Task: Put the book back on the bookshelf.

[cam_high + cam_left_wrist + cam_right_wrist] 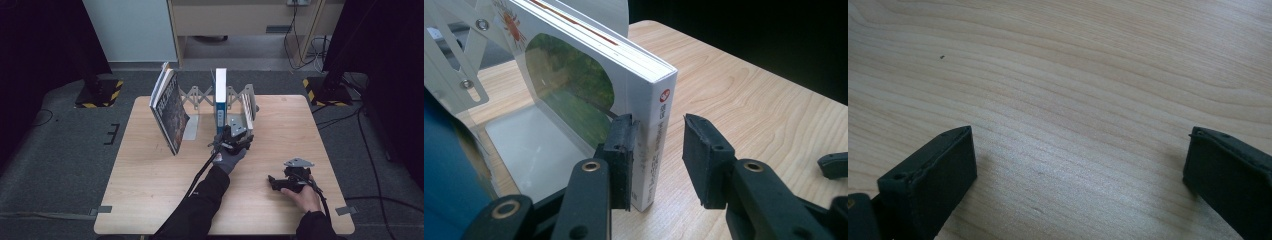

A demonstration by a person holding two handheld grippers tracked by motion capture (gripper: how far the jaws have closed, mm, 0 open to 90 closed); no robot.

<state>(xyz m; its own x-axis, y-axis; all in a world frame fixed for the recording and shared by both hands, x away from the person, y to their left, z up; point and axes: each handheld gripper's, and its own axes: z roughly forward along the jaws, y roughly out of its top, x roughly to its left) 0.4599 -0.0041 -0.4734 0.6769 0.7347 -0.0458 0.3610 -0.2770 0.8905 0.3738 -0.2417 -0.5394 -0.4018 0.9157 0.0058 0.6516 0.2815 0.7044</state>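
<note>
A white book (574, 75) stands upright in a metal expanding rack (454, 65), spine toward me. My left gripper (660, 127) straddles the lower spine: one pad touches the cover side, the other stands a small gap off the spine, so the jaws are open around the book. From the high view, the left gripper (232, 137) sits at the front of the rack (200, 95), beside the white book (247, 107). My right gripper (274, 181) rests low over the table near the front right, jaws wide open over bare wood (1078, 150) with nothing between them.
A blue book (220, 95) stands upright in the rack's middle, and a dark-covered book (170, 110) leans at its left end. The wooden table (150, 190) has free room in front. Black stands and cables lie on the floor behind.
</note>
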